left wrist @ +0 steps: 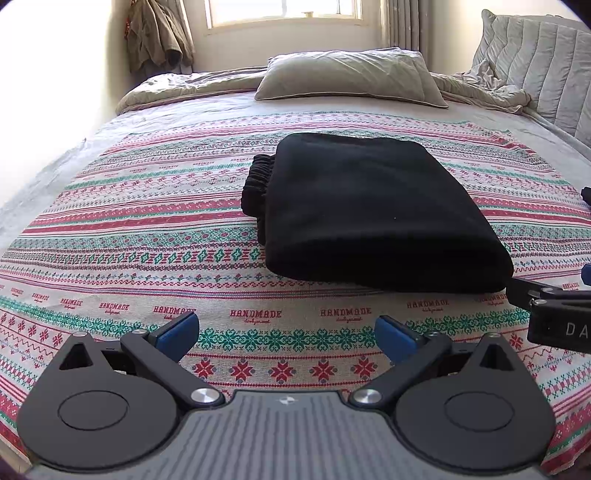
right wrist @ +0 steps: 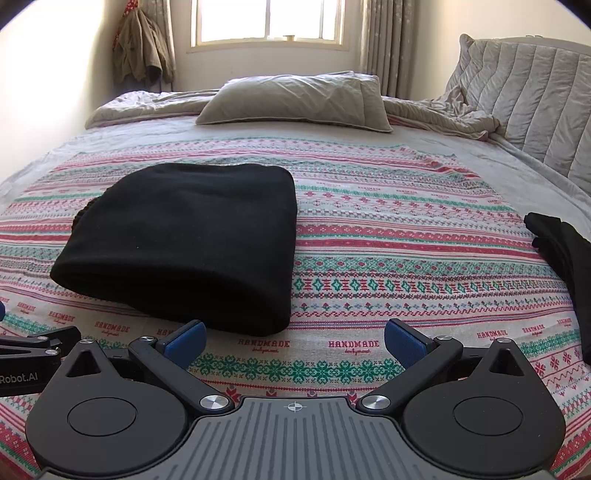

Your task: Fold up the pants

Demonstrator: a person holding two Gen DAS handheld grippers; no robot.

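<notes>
Both grippers held with jaws spread and empty over the patterned bedspread [left wrist: 147, 221].
The folded black pants [left wrist: 373, 214] are laid mid-bed just beyond the left gripper [left wrist: 286, 330] and right gripper [right wrist: 294, 341]; a pillow [right wrist: 291, 99] is seen below the window [right wrist: 269, 20].

The patterned bedspread [left wrist: 147, 221] carries the word "HANDMADE" in red caps, repeated along one stripe w/ a smaller script line under each, too small to read; same row shows in the right wrist view, e.g. bedspread [right wrist: 406, 236] just ahead of the fingers. Further rows of the same word sit higher up the cloth, tiny and blurred. In the left wrist view, the right gripper [left wrist: 554, 317] body at the frame's right edge shows white letters "DA", cut off by the edge. In the right wrist view, the left gripper [right wrist: 33, 354] body at the left edge reads "Robot.AI", start possibly cut off. No numbers legible.
</notes>
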